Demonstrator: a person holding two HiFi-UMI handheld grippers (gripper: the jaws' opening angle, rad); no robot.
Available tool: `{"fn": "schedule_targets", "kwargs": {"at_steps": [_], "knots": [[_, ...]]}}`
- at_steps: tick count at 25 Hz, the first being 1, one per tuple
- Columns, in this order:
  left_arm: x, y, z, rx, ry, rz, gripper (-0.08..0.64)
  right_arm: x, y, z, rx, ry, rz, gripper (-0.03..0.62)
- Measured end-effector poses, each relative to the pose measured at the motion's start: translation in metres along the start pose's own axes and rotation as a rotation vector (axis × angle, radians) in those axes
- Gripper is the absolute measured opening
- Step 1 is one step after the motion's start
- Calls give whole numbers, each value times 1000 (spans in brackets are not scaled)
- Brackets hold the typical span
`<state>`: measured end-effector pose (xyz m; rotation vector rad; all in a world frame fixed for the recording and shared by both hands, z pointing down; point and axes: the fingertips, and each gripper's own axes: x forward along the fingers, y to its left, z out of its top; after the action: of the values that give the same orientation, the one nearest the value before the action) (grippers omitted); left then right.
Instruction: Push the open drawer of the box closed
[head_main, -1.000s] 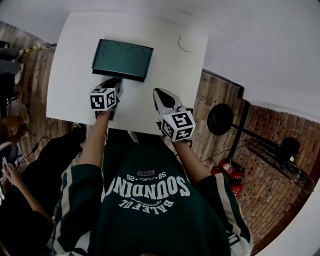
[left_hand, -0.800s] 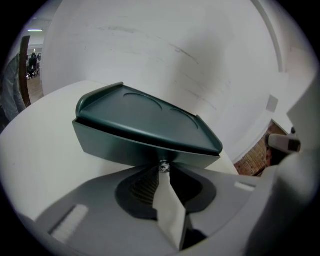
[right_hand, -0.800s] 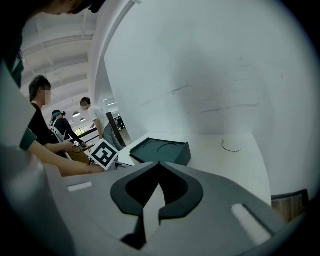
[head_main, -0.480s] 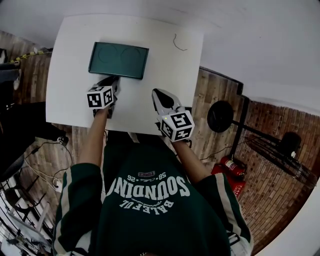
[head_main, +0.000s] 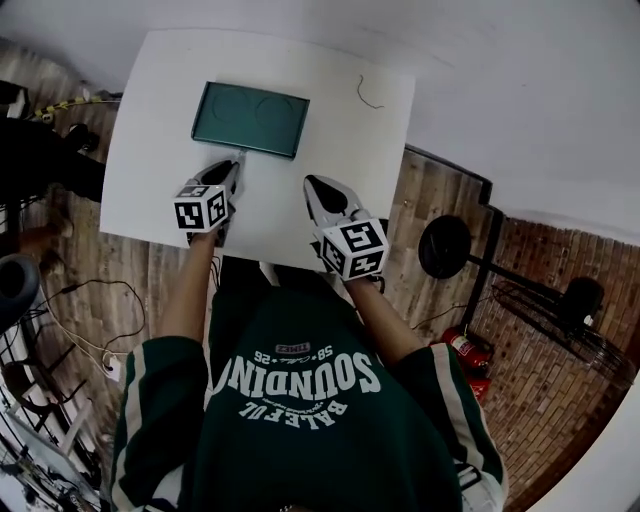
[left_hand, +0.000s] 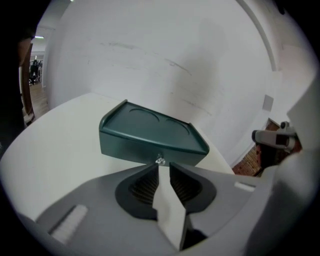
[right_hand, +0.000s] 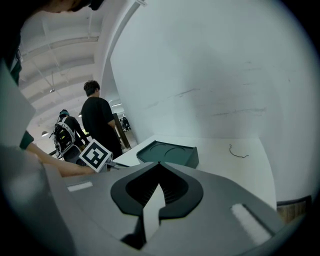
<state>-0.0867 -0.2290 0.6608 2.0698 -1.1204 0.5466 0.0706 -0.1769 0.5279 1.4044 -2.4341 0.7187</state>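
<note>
A dark green box (head_main: 250, 118) with two round hollows in its lid sits on the white table (head_main: 150, 140). In the left gripper view its drawer front (left_hand: 145, 150) looks flush with the box, with a small shiny knob (left_hand: 160, 160) at its middle. My left gripper (head_main: 233, 163) points at that front, just short of it. Its jaws (left_hand: 161, 166) stand a narrow gap apart with nothing between them, and the knob shows just beyond the tips. My right gripper (head_main: 313, 184) hovers to the right, back from the box (right_hand: 167, 152). Its tips (right_hand: 159, 163) meet, empty.
A short black wire (head_main: 370, 92) lies at the table's far right. The table's near edge (head_main: 250, 262) runs under both hands. People stand beyond the table (right_hand: 100, 125). On the brick floor to the right are a weight plate on a stand (head_main: 443, 245) and a red fire extinguisher (head_main: 460, 345).
The head view has shifted a little. The left gripper sits slightly farther back from the box front than before. The right gripper has hardly moved. The people at the left have moved.
</note>
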Motion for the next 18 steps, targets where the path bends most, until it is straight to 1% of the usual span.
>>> {"fn": "schedule_targets", "kwargs": {"at_steps": [3, 6, 10, 18], "knots": [[-20, -7, 5, 24, -49, -3, 101, 2, 9, 9, -26, -11, 29, 2], [-42, -16, 12, 63, -104, -8, 52, 1, 17, 19, -53, -29, 53, 2], [-69, -26, 24, 110, -164, 18, 52, -2, 27, 35, -86, -62, 85, 2], [-122, -47, 56, 163, -294, 51, 52, -10, 45, 61, -140, -118, 132, 2]]}}
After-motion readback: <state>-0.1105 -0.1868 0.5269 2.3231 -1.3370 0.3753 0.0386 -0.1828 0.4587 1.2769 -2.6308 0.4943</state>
